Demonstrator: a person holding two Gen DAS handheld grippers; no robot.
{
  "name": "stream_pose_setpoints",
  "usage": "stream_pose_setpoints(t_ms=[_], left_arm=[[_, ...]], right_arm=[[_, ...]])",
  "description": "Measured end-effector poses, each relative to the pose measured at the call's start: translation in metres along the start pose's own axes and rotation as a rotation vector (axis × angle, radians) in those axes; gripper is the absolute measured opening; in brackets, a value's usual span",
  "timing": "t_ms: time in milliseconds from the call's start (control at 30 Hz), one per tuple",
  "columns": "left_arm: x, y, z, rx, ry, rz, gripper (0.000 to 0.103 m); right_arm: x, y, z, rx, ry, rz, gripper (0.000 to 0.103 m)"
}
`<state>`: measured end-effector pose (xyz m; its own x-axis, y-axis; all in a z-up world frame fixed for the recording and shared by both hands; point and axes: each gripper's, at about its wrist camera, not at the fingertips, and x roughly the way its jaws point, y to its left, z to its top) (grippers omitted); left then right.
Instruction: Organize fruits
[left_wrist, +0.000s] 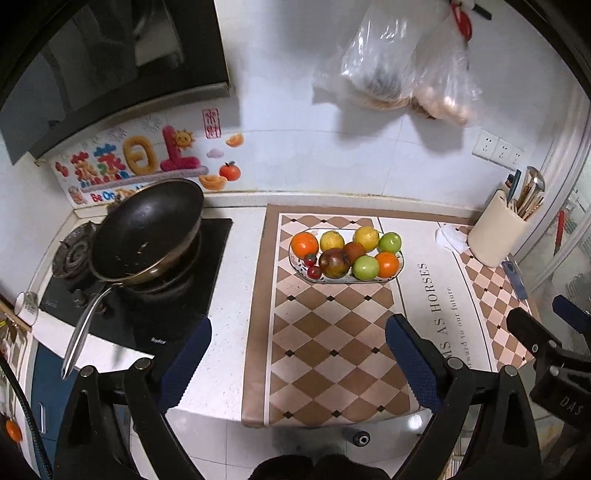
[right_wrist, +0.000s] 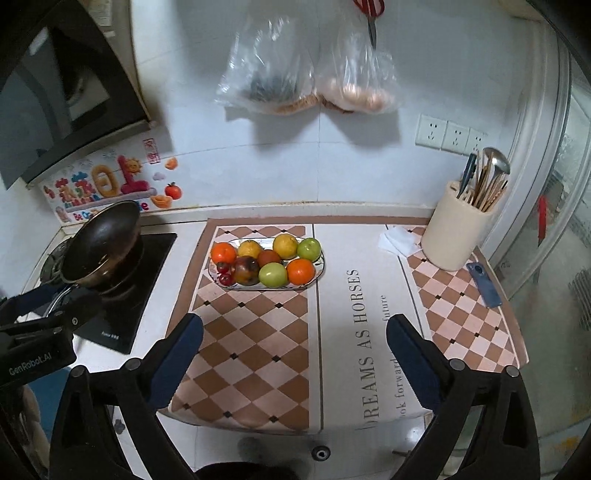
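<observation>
I hold both the left gripper (left_wrist: 298, 360) and right gripper (right_wrist: 294, 356) spread and empty (nothing between them), well back from the plate (left_wrist: 399, 271), since all the fruit (left_wrist: 334, 263) looks gathered there.

Both views look from above and in front of the counter, tilted steeply down and toward the back wall, from well back off its near edge, so floor shows at the bottom of each. The left wrist view sits further left: the stove (left_wrist: 147, 295) and pan (left_wrist: 147, 229) fill its left half, and the fruit plate (left_wrist: 345, 278) lies at centre. The right wrist view sits further right: the utensil holder (right_wrist: 456, 236) and phone (right_wrist: 484, 284) are on its right, the plate left of centre. Both share the checkered mat (left_wrist: 321, 332), plate, hanging bags (right_wrist: 306, 74) and wall sockets (right_wrist: 448, 134). Each catches the other gripper at its edge.
</observation>
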<state>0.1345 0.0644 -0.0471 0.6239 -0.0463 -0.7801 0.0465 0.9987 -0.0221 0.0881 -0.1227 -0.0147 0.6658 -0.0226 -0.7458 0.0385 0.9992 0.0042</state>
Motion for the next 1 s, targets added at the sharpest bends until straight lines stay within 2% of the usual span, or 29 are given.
stream_pose_setpoints(t_ms=[200,567,833,1000], left_arm=[[-0.037,-0.011,-0.022,-0.012,-0.055,0.028,0.096],[-0.088,-0.022,-0.044,-0.059,-0.112,0.072,0.097],[-0.085,-0.026,-0.042,-0.058,-0.117,0.066,0.096],[-0.064,-0.027,-0.032,-0.043,-0.091,0.063,0.097]], right_arm=[[-0.034,-0.010,-0.017,-0.013,-0.044,0.036,0.102],[-0.084,-0.023,-0.023,-0.048,-0.089,0.093,0.102],[-0.081,-0.028,-0.019,-0.038,-0.087,0.073,0.102],[-0.056,-0.030,-0.007,-0.008,-0.066,0.066,0.102]])
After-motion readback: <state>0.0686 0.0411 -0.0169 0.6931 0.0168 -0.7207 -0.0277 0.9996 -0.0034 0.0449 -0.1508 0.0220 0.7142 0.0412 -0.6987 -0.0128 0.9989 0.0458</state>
